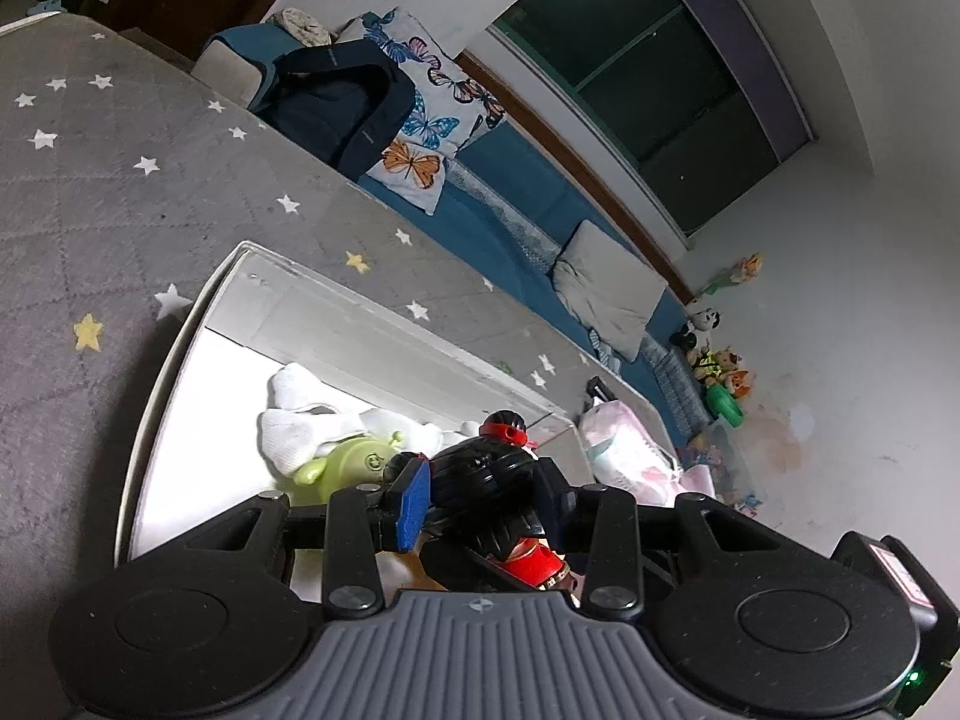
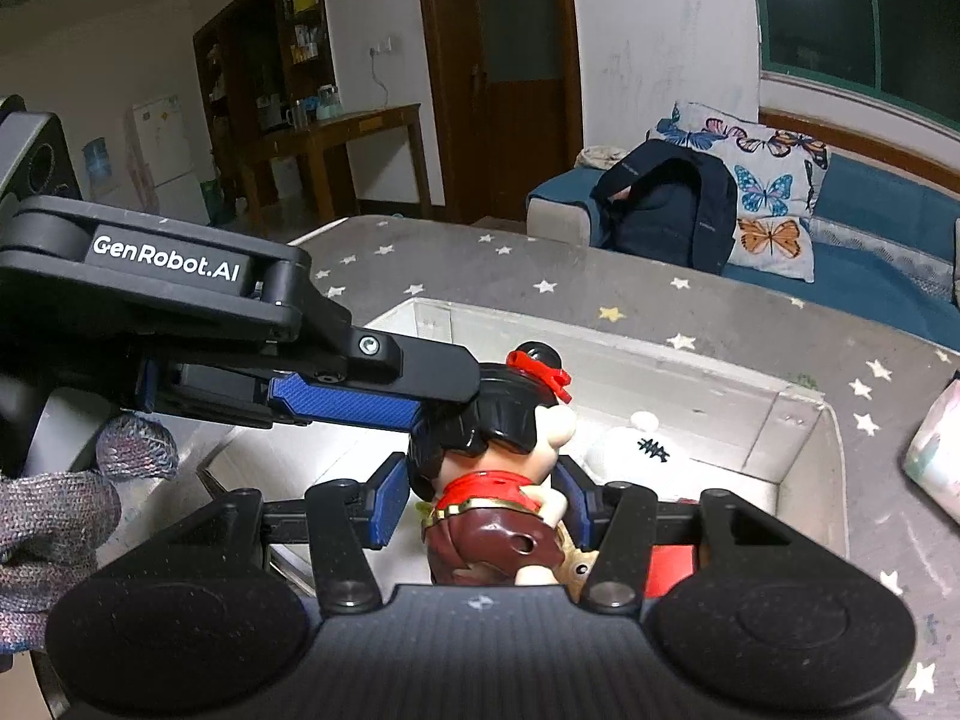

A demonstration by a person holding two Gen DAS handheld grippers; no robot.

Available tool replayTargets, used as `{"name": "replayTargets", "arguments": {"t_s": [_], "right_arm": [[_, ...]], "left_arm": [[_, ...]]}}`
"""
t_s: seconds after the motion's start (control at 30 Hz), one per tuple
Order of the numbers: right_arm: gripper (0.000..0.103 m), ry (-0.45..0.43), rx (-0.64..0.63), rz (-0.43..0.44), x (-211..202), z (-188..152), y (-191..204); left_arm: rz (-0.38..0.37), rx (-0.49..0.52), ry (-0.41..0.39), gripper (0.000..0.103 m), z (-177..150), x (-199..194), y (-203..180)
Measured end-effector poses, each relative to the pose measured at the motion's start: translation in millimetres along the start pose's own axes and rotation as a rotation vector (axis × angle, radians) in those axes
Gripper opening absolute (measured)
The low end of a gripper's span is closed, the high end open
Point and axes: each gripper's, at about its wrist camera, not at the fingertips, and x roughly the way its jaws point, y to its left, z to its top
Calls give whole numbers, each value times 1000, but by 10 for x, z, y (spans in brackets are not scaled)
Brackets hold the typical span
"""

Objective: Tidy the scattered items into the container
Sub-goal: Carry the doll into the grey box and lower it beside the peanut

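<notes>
The white box (image 2: 804,456) sits on a grey star-patterned carpet (image 1: 150,192). Inside the box lie white socks (image 1: 294,426), a green toy (image 1: 354,465), a white plush (image 2: 636,450) with a black stitch mark, and something red (image 2: 675,570) mostly hidden behind the right gripper.

The figurine (image 2: 498,480), black-haired with a red bow and red top, hangs over the box's near end. The left gripper (image 1: 480,483) clamps its head; the right gripper (image 2: 483,495) has its jaws closed on the torso. Its legs are cut off from sight. A gloved hand (image 2: 54,534) shows left of the box.
</notes>
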Motion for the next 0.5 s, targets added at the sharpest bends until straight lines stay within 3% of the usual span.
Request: {"name": "replayTargets", "arguments": {"t_s": [0.5], "right_arm": [[52, 44, -43, 11, 188, -96, 16]], "left_arm": [[17, 11, 6, 40, -73, 83, 122]]}}
